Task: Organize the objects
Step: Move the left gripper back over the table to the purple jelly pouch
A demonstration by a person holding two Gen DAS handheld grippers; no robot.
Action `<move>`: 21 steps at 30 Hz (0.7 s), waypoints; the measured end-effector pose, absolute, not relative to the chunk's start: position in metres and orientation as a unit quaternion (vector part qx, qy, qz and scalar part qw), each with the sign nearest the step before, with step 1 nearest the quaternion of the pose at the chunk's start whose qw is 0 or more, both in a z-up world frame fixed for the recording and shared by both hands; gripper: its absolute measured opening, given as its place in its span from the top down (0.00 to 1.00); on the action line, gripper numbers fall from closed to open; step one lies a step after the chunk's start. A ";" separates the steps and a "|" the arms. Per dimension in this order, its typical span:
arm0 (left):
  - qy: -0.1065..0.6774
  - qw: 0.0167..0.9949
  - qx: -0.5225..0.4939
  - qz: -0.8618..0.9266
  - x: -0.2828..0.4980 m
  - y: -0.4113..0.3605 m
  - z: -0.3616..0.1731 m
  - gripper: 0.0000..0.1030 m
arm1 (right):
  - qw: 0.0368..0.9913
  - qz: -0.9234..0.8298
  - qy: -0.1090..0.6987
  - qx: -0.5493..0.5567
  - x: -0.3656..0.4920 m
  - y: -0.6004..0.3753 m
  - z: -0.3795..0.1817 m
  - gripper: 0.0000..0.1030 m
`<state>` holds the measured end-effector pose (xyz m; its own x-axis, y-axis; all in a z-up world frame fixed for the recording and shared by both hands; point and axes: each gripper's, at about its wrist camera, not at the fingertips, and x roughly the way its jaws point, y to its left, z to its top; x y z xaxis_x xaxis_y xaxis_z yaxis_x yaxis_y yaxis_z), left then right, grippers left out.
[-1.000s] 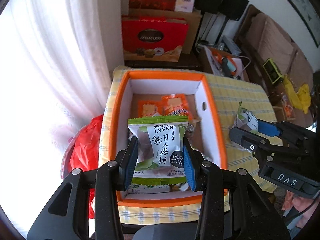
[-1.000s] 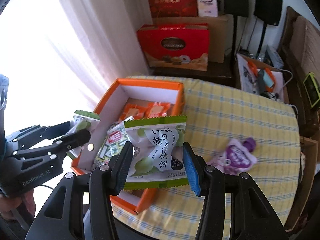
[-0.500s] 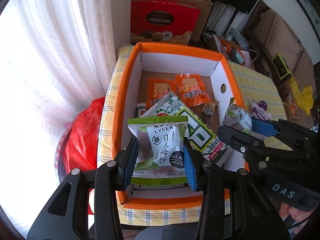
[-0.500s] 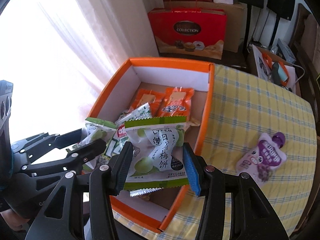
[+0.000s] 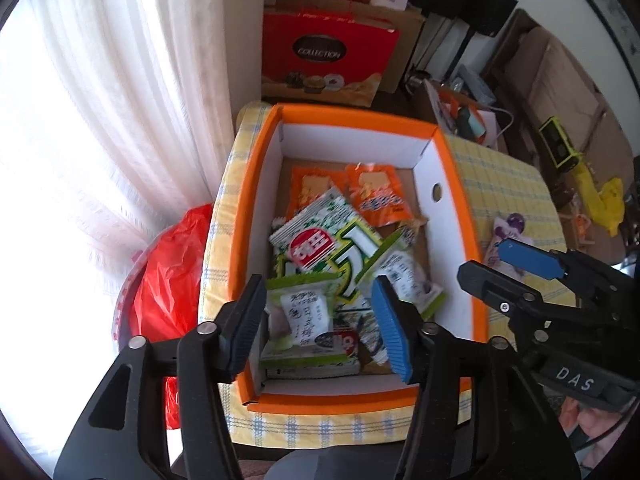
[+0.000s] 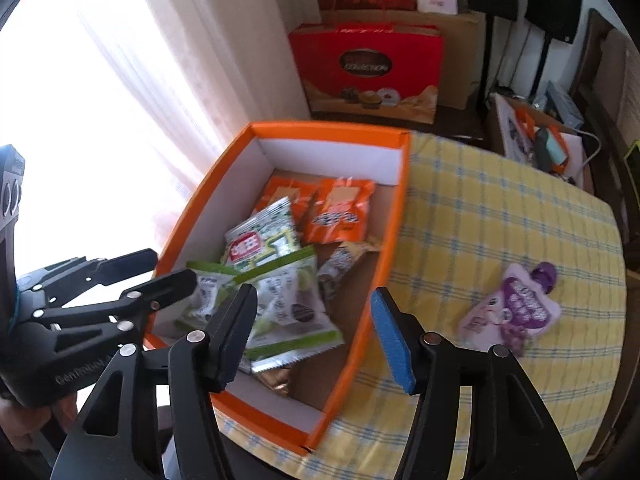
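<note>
1. The left gripper (image 5: pixel 318 324) hangs over the near end of the orange box (image 5: pixel 236 236); its jaws are opening and stand clear of the green-edged snack packet (image 5: pixel 304 322) lying between them on the pile, its white label printed in Chinese characters.
2. The right gripper (image 6: pixel 314 338) is at the box's near right wall, jaws opening, gripping nothing. A second green-edged packet (image 6: pixel 288 304) lies in the box, by the gripper's left finger. Its body, seen from the left wrist at 4 o'clock, carries the letters "DAS".
3. The left gripper's housing, at 8 o'clock in the right wrist view, bears a partly readable "GenRobot".
4. Inside the box, beyond the packets, lies a green-and-white bag (image 5: pixel 320 240) with a red oval label, its characters too blurred to read; two orange packets (image 5: pixel 374 200) sit at the far end, toward 12 o'clock.
5. The box sits on a worktop (image 6: pixel 500 216) covered in a yellow checked cloth; a purple pouch (image 6: pixel 516 308) lies on it at 3 o'clock, well apart from the box.
6. Beyond, at 12 o'clock, stands a red gift bag (image 5: pixel 328 60) marked "COLLECTION". A white curtain (image 5: pixel 120 100) fills 9 to 11 o'clock.
</note>
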<state>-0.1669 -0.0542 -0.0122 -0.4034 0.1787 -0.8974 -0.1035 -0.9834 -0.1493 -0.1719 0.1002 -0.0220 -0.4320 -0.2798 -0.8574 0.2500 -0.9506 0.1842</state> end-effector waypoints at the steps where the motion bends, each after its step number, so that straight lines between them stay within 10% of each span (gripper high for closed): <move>1: -0.034 0.087 -0.537 0.838 -0.167 -0.052 -0.009 0.45 | 0.152 -0.848 -0.015 0.508 -0.172 0.104 -0.020 0.38; 21: -0.002 0.139 -0.524 0.840 -0.165 0.048 0.004 0.22 | 0.050 -0.868 -0.061 0.490 -0.161 0.236 0.005 0.20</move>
